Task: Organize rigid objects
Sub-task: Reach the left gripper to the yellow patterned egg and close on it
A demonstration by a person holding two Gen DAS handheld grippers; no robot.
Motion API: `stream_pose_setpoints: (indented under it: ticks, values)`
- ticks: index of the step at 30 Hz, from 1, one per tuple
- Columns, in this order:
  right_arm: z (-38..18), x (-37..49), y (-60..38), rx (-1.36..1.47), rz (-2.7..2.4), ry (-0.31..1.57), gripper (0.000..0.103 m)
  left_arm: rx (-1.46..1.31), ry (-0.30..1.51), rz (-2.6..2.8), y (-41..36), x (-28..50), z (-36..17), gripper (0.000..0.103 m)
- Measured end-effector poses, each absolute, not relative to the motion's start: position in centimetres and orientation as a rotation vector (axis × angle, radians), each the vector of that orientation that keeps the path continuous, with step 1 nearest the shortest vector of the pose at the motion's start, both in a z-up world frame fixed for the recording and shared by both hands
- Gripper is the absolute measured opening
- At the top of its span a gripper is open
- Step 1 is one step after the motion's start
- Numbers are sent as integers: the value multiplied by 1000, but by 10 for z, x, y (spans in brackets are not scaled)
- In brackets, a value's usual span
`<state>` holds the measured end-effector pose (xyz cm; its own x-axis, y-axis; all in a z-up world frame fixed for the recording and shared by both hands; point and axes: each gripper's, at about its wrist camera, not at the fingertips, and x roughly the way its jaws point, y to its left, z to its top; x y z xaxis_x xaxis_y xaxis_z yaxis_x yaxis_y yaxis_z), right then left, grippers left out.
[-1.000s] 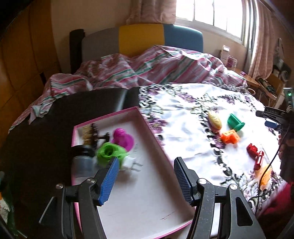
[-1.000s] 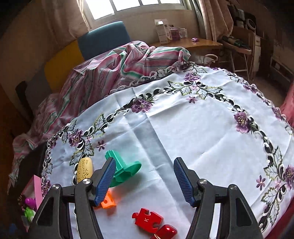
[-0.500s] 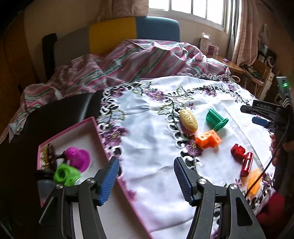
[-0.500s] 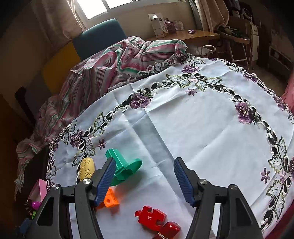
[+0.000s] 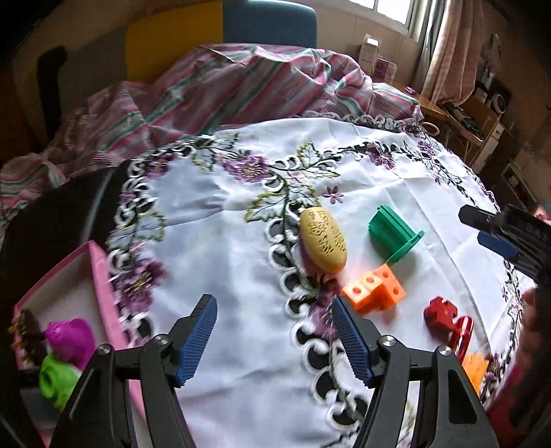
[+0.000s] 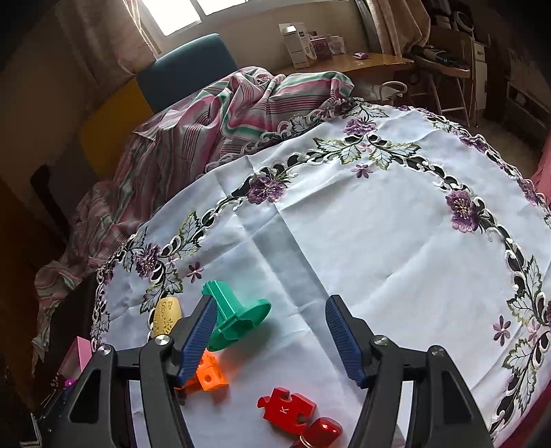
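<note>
My left gripper (image 5: 275,339) is open and empty above the white flowered tablecloth (image 5: 224,241). Ahead of it to the right lie a yellow oval piece (image 5: 322,239), a green flanged piece (image 5: 394,236), an orange block (image 5: 373,293) and a red puzzle piece (image 5: 439,313). The pink box (image 5: 100,275) at the left holds a magenta piece (image 5: 70,336) and a lime green piece (image 5: 55,380). My right gripper (image 6: 270,339) is open and empty, just behind the green flanged piece (image 6: 234,315), orange block (image 6: 208,375) and red puzzle piece (image 6: 286,410).
A striped pink blanket (image 5: 224,89) lies heaped past the table's far edge, with a chair back (image 5: 220,31) behind it. A shiny red item (image 5: 461,336) and another orange piece (image 5: 477,370) lie near the table's right front edge. A wooden desk (image 6: 372,63) stands at the back.
My left gripper has swung right, away from over the pink box to over the tablecloth near the loose pieces. My right gripper has hardly moved.
</note>
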<state>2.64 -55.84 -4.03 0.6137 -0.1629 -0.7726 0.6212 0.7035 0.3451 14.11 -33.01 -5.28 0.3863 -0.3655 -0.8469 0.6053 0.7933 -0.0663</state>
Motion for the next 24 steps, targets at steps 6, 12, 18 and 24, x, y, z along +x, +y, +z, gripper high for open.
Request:
stream_pose_setpoints:
  ticks: [6,12,18,24]
  values:
    - [-39,31,-554,623,-468,794,66,297,1005,-656,-363,152,-62,78]
    - [-39,33,-552,627,-447,797,67,322,1014,-653,-392,170,-72,80]
    - [-39,33,-553,641,-441,795,67,362,1028,-643,-416,182,-88,80]
    - [-39,34,-551,636,-438,798,67,362,1042,-637,-423,189,-107,43]
